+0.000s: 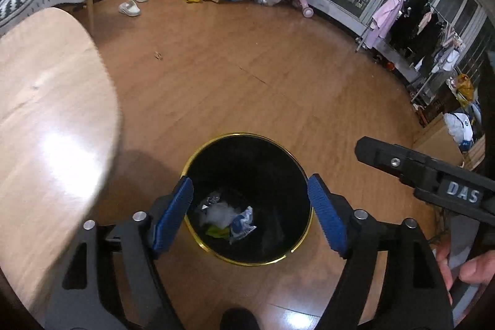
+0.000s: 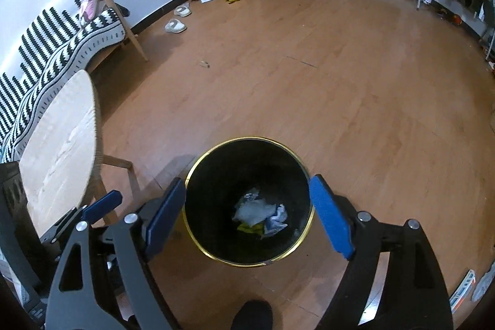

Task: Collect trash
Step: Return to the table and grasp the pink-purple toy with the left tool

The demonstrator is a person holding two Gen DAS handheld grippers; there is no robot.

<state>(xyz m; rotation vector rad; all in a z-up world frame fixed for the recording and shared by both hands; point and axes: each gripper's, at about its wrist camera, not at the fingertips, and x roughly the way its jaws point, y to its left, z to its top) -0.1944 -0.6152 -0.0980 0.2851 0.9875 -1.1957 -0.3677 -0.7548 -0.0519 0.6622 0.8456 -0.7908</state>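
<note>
Left gripper [image 1: 250, 206]: your jaws stand wide apart, nothing between them.
Right gripper [image 2: 247, 206]: the same, jaws spread and empty.
Trash [image 2: 261, 215]: crumpled wrappers lying at the bottom of the black bin [image 2: 216, 255], on the floor beside the worktop [image 2: 58, 150].

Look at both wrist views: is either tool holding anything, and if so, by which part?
Nothing is held. The left tool and right tool both stand open above the black bin, with the crumpled trash lying at its bottom.

Blurred table [image 1: 46, 113] — edge (left) cut off
</note>
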